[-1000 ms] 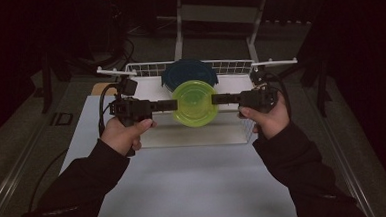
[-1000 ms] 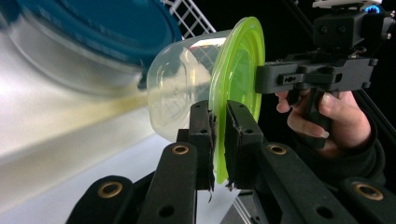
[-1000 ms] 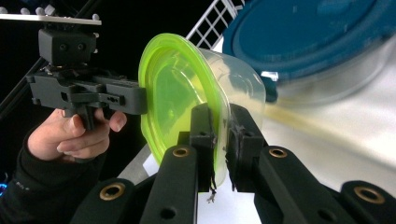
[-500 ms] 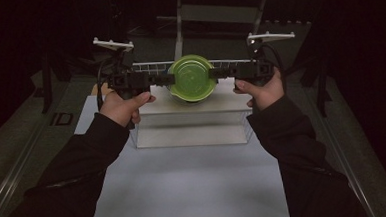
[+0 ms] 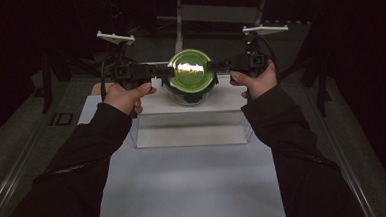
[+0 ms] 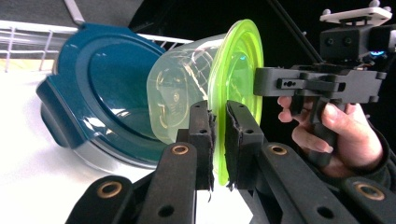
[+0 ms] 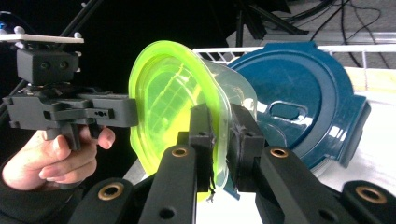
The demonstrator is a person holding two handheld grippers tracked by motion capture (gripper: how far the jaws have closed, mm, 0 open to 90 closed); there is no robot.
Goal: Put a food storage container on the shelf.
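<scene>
Both grippers are holding a clear tub (image 6: 180, 95) with a green lid (image 5: 191, 68) tipped on its side above the counter (image 5: 185, 189). The left gripper (image 5: 165, 70) and right gripper (image 5: 214, 65) are each pinching the lid's rim with jaws nearly shut. A blue lid (image 7: 299, 88) is sitting behind. Next move, I judge, calls for level, matched lowering.
</scene>
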